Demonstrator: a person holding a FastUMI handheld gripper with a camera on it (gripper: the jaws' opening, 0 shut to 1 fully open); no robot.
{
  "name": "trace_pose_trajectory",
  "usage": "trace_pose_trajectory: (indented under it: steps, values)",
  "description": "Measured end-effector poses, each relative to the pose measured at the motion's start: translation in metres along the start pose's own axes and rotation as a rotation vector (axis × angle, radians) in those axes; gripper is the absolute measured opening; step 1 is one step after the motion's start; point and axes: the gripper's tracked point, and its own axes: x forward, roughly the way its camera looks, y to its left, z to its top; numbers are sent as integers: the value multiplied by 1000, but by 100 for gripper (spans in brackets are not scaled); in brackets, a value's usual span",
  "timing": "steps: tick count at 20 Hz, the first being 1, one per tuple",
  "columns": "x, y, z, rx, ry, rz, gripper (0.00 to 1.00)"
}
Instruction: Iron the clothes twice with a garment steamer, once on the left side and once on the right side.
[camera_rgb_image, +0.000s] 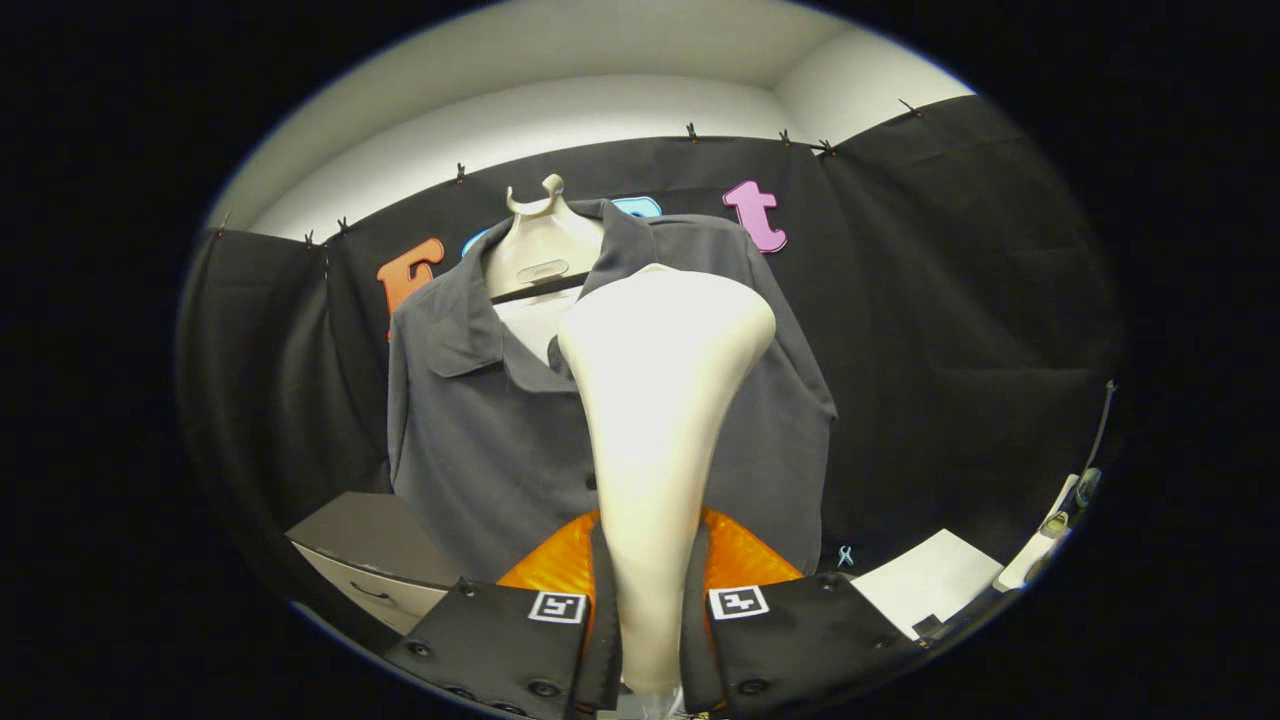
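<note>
At nine o'clock of the tongs, a grey drawer cabinet (375, 560) stands below the dark grey collared shirt (480, 440), which hangs on a cream plastic hanger (540, 250) at twelve o'clock. The tongs (650, 620) pinch the cream, flaring garment steamer (655, 400), its head before the shirt's front. At three o'clock lies a white sheet (925, 580).

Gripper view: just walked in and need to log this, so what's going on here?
A hand-held gripper is clamped on a cream garment steamer, both fingers pressing its handle. The steamer's head is raised in front of a grey shirt hanging on a hanger, at about chest height. Whether it touches the cloth is unclear.
</note>
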Motion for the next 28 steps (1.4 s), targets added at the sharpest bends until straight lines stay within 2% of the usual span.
trace_pose_trajectory:
  steps: [5,11,20,28]
  values:
    - [25,-13,19,-27,-15,26,31]
    - [53,-19,17,-36,-3,67,31]
    - [77,-13,-20,-65,45,129,31]
    - [76,-15,-58,-79,102,156,31]
